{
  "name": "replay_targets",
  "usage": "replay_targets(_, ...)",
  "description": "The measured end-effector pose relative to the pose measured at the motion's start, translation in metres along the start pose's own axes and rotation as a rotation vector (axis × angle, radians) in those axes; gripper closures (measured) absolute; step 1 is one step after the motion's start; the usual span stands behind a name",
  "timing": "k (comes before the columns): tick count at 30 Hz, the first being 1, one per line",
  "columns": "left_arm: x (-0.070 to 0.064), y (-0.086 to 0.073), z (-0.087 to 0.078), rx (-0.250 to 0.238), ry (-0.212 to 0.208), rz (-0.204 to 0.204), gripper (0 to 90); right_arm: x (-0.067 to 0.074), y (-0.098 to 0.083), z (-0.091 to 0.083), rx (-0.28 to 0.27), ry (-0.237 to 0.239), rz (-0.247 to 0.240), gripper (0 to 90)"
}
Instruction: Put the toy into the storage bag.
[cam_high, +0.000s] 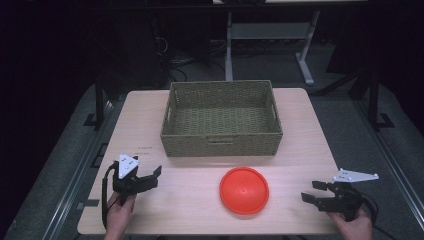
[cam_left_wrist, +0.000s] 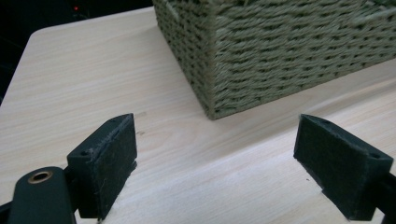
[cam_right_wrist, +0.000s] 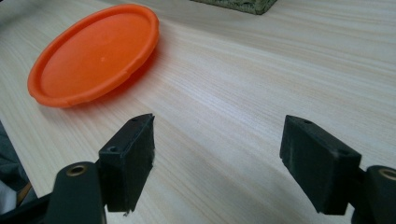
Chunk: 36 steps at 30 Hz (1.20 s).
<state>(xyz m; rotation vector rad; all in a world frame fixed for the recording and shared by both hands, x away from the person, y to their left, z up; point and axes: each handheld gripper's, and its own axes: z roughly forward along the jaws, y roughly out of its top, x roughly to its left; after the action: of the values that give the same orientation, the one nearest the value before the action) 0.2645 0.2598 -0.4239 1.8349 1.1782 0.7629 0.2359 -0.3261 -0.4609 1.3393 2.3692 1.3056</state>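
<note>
An orange round plastic disc (cam_high: 244, 190) lies flat on the wooden table (cam_high: 300, 150), in front of a woven green-brown basket (cam_high: 221, 120) whose inside is bare. My left gripper (cam_high: 155, 176) rests near the table's front left, held by a hand, jaws open with nothing between them. In the left gripper view the basket's corner (cam_left_wrist: 210, 93) stands just ahead of that gripper (cam_left_wrist: 215, 154). My right gripper (cam_high: 311, 191) sits at the front right, open and holding nothing, pointing left toward the disc. The right gripper view has the disc (cam_right_wrist: 93, 53) ahead of my right gripper (cam_right_wrist: 217, 154), to its left.
The basket stands at the middle back of the table and has a handle slot in its near wall (cam_high: 221, 141). Bare wood lies between the grippers and the disc. Beyond the table's far edge are a dark floor and white desk legs (cam_high: 305, 65).
</note>
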Motion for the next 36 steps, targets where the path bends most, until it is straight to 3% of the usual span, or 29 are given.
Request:
replay_targets(5,-0.003,0.0,0.001,0.0,-0.013,0.026,12.8,-0.004,-0.001,0.0,-0.014,0.008,0.026,25.5)
replay_targets(12,-0.002,0.0,0.002,0.008,-0.025,0.026,12.7,-0.003,0.006,0.004,0.001,-0.001,0.006,24.0)
replay_targets(20,-0.004,0.0,0.003,0.008,-0.025,0.034,12.8,0.009,0.019,0.008,-0.016,0.027,-0.003,18.0)
replay_targets(36,-0.001,0.0,0.003,0.008,-0.012,0.041,12.7,0.03,0.05,0.035,0.071,0.112,-0.059,16.5)
